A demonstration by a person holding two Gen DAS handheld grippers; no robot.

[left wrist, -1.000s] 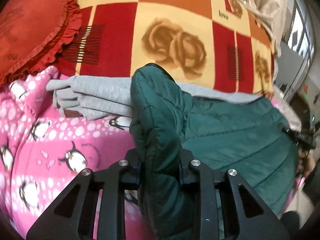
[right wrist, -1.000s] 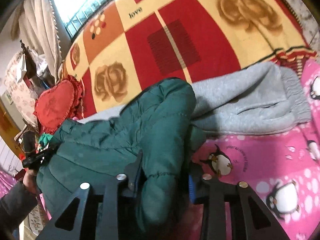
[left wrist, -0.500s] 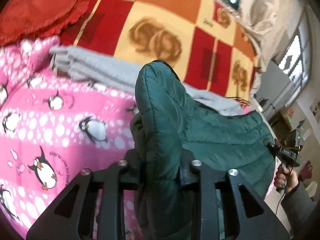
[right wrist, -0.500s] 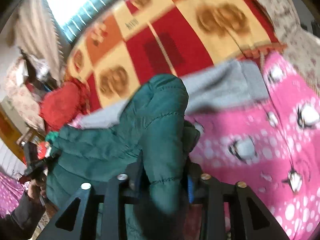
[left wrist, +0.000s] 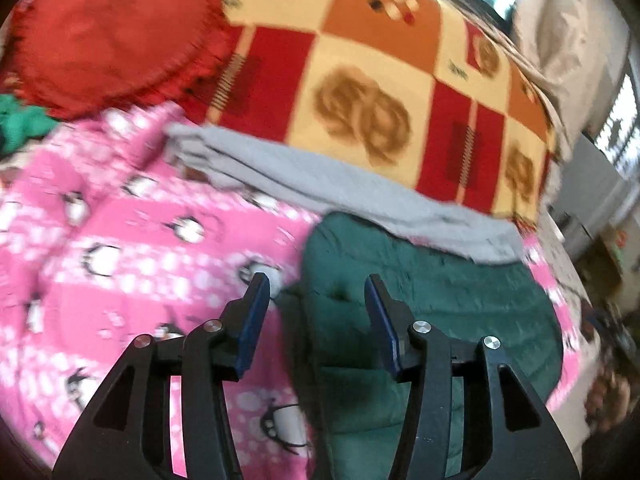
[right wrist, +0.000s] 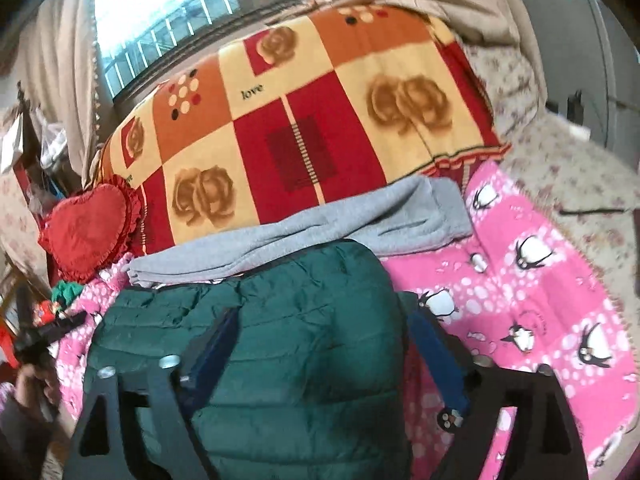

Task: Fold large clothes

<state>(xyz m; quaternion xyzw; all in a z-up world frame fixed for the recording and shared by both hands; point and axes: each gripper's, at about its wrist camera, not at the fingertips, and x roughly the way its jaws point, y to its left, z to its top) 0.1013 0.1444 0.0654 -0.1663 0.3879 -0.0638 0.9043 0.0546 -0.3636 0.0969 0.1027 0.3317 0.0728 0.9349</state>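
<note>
Left wrist view: left gripper (left wrist: pixel 316 292) has let go. Fingers now spread wide, nothing between the pads; half a second ago they pinched a ridge of the green puffer jacket (left wrist: pixel 432 304). Jacket lies flat just ahead and to the right of the fingers, on the pink penguin blanket (left wrist: pixel 132 248), its far edge against the grey sweatpants (left wrist: pixel 340 188).

Right wrist view: right gripper (right wrist: pixel 320 328) also released, fingers spread and straddling the jacket's bulk. Likely this fold is laid down; next grasp needed.
</note>
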